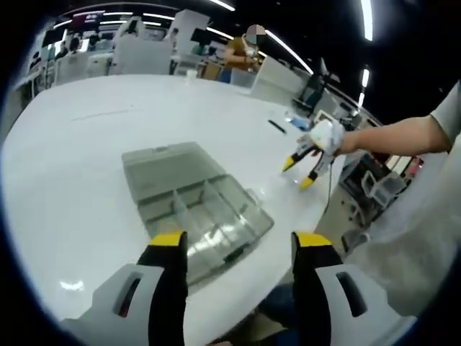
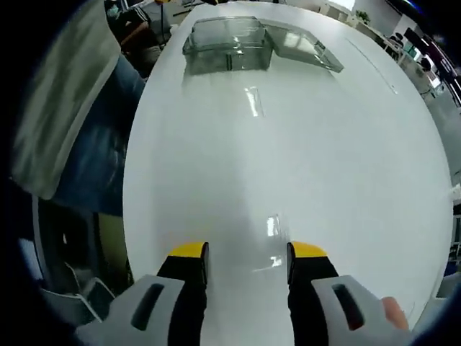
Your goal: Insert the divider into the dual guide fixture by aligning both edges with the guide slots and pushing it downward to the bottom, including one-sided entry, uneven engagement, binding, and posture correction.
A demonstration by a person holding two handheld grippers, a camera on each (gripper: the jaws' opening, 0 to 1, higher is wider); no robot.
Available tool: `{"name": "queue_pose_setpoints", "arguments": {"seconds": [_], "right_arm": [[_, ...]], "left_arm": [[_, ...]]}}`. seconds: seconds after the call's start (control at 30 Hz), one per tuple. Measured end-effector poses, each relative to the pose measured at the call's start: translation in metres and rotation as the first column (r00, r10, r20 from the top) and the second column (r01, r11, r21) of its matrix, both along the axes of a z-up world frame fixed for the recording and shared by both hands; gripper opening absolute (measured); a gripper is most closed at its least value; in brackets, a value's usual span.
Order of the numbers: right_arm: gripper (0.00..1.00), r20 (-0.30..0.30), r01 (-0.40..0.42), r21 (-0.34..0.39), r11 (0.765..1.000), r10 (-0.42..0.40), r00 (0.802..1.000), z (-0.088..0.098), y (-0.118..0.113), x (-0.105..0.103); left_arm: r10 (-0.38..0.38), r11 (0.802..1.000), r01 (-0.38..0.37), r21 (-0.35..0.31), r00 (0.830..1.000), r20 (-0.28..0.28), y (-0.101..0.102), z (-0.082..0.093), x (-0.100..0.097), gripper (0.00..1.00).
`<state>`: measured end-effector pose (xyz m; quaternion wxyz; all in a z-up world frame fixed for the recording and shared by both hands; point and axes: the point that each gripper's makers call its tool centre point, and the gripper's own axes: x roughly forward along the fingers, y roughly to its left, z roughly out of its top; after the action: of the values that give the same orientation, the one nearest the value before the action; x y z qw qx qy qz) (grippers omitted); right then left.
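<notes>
Clear compartment box [image 1: 198,205], lid open, on white table [image 1: 79,173], just ahead of left gripper [image 1: 238,249]; jaws apart, empty. Right gripper [image 2: 247,259] well away from box [image 2: 230,45], jaws apart, empty, over small clear piece [image 2: 272,225], possibly divider, lying flat. Right nearer it.

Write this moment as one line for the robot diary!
left gripper: open, over clear box | right gripper: open, empty, above white table | divider: not picked up

Opposite oblique views, shared clear box [image 1: 194,205].
</notes>
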<state>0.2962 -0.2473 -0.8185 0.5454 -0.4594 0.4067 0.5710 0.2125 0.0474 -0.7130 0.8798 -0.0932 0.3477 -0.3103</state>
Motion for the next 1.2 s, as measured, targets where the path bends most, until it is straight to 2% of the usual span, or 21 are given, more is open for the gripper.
{"name": "queue_pose_setpoints", "arguments": {"seconds": [0.37,0.63,1.2], "right_arm": [[0.34,-0.032,-0.081,-0.022,0.996,0.080,0.996,-0.0020,0.0020,-0.0021],[0.30,-0.030,-0.100,-0.039,0.994,0.099,0.995,-0.0020,0.0020,0.0008],[0.27,-0.027,-0.128,-0.049,0.991,0.126,0.992,-0.0016,0.0017,0.0002]], "left_arm": [[0.008,1.000,-0.008,-0.005,1.000,0.003,0.0012,0.0013,0.0030,0.56],[0.012,1.000,-0.012,-0.005,1.000,-0.001,0.0018,-0.0004,0.0042,0.56],[0.020,1.000,-0.020,-0.010,1.000,0.005,0.0017,0.0020,0.0061,0.55]]}}
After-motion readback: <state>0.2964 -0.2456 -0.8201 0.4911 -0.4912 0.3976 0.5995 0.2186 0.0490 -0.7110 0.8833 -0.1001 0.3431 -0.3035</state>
